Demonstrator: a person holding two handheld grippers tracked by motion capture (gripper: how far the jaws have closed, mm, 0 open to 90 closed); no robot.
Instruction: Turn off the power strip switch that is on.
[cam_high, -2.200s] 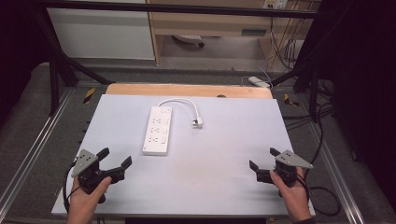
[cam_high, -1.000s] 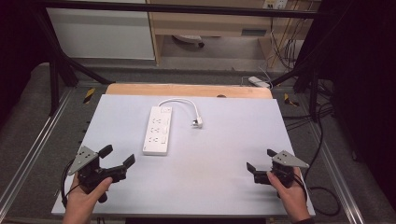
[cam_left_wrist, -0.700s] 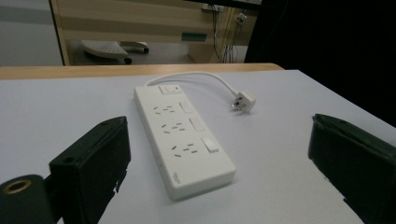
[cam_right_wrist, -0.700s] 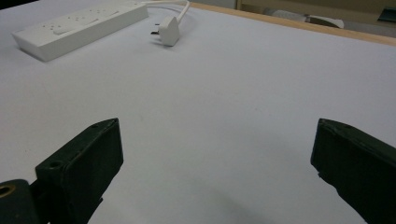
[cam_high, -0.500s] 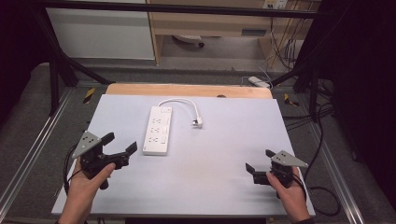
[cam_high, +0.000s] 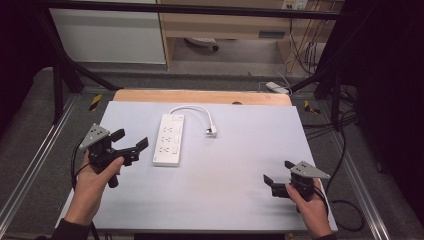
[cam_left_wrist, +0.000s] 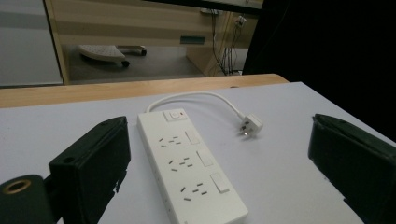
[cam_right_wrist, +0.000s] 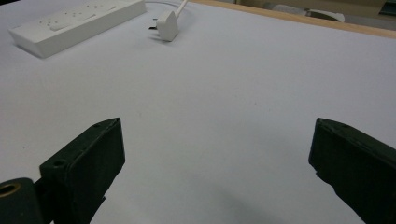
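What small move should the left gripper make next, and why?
Probably ease the left gripper forward toward the white power strip: its jaws stand open and empty just beside the strip's near end, aimed at it, while the right gripper rests far off.

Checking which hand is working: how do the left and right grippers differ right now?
The left gripper is raised beside the power strip, jaws aimed at it; the right gripper sits low at the table's near right, far from the strip. Both are open and hold nothing.
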